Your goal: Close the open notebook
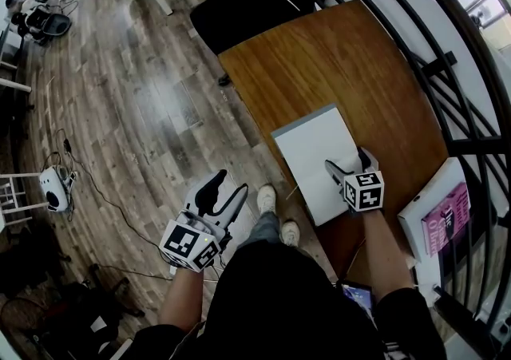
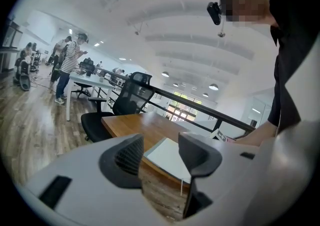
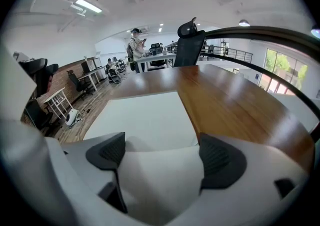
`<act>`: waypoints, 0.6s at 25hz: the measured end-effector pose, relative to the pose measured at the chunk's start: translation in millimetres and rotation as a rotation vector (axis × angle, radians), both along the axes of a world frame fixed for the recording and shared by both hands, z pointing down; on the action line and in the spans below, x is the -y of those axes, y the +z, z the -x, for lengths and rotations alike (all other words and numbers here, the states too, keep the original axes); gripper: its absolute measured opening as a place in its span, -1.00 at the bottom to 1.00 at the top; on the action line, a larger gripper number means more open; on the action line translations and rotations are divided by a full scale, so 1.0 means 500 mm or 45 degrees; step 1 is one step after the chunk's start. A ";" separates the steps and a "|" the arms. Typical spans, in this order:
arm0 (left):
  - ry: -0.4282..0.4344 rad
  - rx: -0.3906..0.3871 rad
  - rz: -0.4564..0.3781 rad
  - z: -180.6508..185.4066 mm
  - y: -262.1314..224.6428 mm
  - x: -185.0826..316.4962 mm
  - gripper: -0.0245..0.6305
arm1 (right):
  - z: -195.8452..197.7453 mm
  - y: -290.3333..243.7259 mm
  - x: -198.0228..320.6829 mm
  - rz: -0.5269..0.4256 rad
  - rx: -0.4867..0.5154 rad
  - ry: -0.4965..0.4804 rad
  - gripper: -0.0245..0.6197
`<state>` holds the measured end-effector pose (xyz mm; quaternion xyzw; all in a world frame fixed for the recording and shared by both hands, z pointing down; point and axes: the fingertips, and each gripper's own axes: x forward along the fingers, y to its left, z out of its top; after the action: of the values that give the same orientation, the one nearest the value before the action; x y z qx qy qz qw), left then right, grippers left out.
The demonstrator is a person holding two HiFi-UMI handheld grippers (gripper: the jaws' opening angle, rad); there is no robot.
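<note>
- Right gripper view: the right claw (image 3: 165, 152) stands wide and tilts down over the near end of the flat white paper notebook (image 3: 145, 115). A raised white leaf fills the gap from pad to pad. I can't say whether it is pinched or only propped there.
- Head view puts that right claw (image 1: 349, 163) at the near right corner of the notebook (image 1: 307, 147). The notebook lies on the brown wooden bench (image 1: 335, 63), close to the edge nearest the person and a little skewed to it.
- The left claw (image 1: 230, 184) hangs off the bench over the grey-brown plank floor (image 1: 120, 111). Its jaws are well apart with nothing in them, and its own view shows only the bench edge and the notebook beyond the gap.
- Where the binding runs I can't make out, so I would watch which edge the leaf hinges on before swinging it.
- To do this step well, I reckon the leaf should go over in a low, slow arc about that hinge, lifted rather than dragged. A sideways tug could slide the notebook off the near edge.
- The idle left claw could come in to steady a free corner.
- The leaf is best let go only once it lies flat, then pressed lightly.
- A white box with pink print (image 1: 447, 219) sits well apart on the right and is no hindrance.
</note>
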<state>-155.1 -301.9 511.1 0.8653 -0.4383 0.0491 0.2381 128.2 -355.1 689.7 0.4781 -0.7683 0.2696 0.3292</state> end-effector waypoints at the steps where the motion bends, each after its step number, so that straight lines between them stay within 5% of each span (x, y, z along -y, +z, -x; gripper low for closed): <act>1: -0.003 0.000 -0.001 0.001 0.000 0.000 -0.24 | 0.006 0.000 -0.004 -0.006 0.000 0.001 0.48; 15: 0.016 0.029 0.024 0.010 0.019 -0.021 -0.24 | 0.084 0.001 -0.047 -0.014 -0.001 -0.040 0.47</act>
<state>-159.8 -291.4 520.6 0.8651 -0.4352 0.0645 0.2410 86.2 -331.5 690.0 0.4680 -0.7770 0.2600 0.3311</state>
